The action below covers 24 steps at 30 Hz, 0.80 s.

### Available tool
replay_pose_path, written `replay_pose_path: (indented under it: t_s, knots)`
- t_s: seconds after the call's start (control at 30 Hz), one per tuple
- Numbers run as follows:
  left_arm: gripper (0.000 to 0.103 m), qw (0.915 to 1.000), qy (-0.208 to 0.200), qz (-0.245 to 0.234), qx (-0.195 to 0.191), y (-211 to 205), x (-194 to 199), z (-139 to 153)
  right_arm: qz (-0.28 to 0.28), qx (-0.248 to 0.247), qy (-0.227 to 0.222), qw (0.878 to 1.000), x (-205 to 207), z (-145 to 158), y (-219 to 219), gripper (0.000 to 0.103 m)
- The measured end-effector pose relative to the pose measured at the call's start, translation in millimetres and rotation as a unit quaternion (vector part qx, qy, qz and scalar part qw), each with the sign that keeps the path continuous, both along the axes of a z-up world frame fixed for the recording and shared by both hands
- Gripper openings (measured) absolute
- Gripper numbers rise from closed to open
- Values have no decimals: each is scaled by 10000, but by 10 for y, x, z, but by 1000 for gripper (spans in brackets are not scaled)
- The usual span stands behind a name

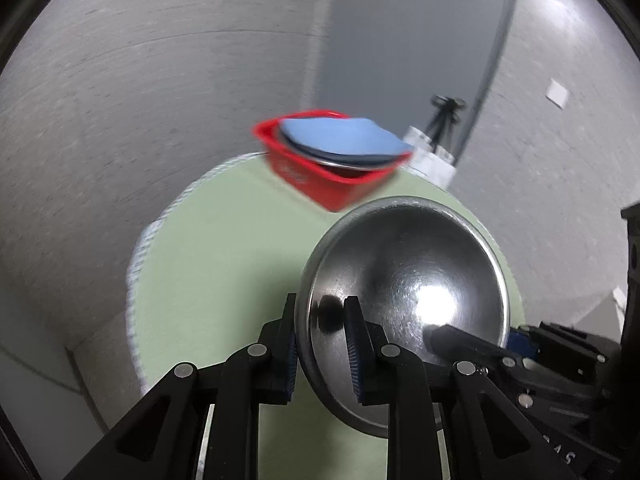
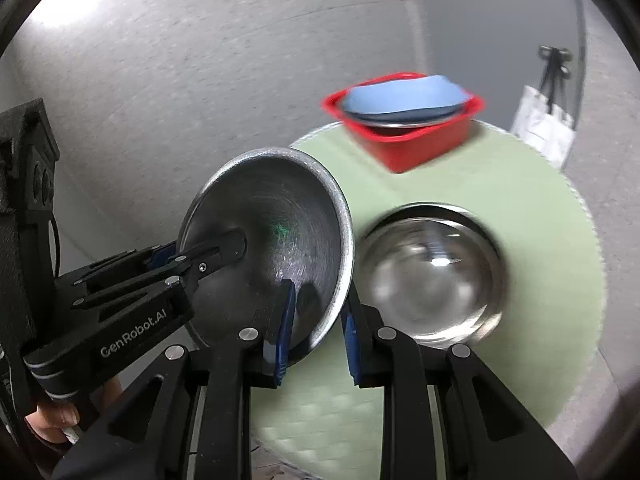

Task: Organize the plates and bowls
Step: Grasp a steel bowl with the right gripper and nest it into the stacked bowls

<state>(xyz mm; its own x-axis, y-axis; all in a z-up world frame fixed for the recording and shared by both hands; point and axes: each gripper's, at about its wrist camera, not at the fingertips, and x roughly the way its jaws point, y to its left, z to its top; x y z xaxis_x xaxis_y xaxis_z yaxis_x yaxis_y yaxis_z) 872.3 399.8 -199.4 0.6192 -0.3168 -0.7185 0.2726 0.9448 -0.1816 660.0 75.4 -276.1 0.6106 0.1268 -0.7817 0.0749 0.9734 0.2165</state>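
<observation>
A steel bowl (image 1: pixel 404 304) is held tilted above the round green counter (image 1: pixel 224 248), gripped from two sides at once. The left gripper (image 1: pixel 320 332) pinches the bowl's rim on one side, one pad (image 1: pixel 352 344) inside the bowl and the other outside; the right gripper (image 2: pixel 316 320) pinches the opposite rim the same way, its blue pad (image 2: pixel 286 320) pressed against the inner wall. In the right wrist view the left gripper reaches in from the left edge, with a person's fingers (image 2: pixel 52 420) showing below it.

A second steel bowl (image 2: pixel 432 276) sits upright on the counter just beside the held one — near the counter's right edge in the right wrist view. At the far edge of the counter stands a red tub (image 2: pixel 412 140) with a blue plate (image 2: pixel 400 94) lying on top of darker plates and a metal one inside it. Beyond the counter — on the grey floor — a white bag (image 2: pixel 544 120) hangs by a dark tripod (image 1: pixel 446 116).
</observation>
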Motion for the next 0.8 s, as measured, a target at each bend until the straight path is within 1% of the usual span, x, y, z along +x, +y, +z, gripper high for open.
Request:
replay_pose_path:
  t_s: [0.1, 0.17, 0.3, 0.47, 0.57, 0.67, 0.8]
  knots:
    - [18, 9995, 160, -282, -17, -292, 77, -86, -211, 9, 121, 9997, 23, -68, -323, 23]
    - [18, 9990, 252, -361, 18, -426, 177, -131, -251, -27, 240, 9994, 73, -120, -515, 23]
    - [18, 9983, 378, -409, 157, -607, 387, -220, -262, -79, 459, 9986, 184, -240, -749, 23]
    - [18, 9972, 585, -371, 299, -702, 630, -385, -158, -67, 712, 9973, 313, -413, -892, 23]
    - [21, 9962, 714, -331, 371, -791, 780, -449, -82, -86, 797, 9967, 322, -477, -907, 25]
    - [24, 9957, 799, -285, 382, -911, 896, -458, -18, -70, 844, 9964, 363, -526, -945, 25]
    - [25, 9959, 761, -230, 437, -960, 887, -433, 31, -117, 829, 9965, 374, -511, -942, 26]
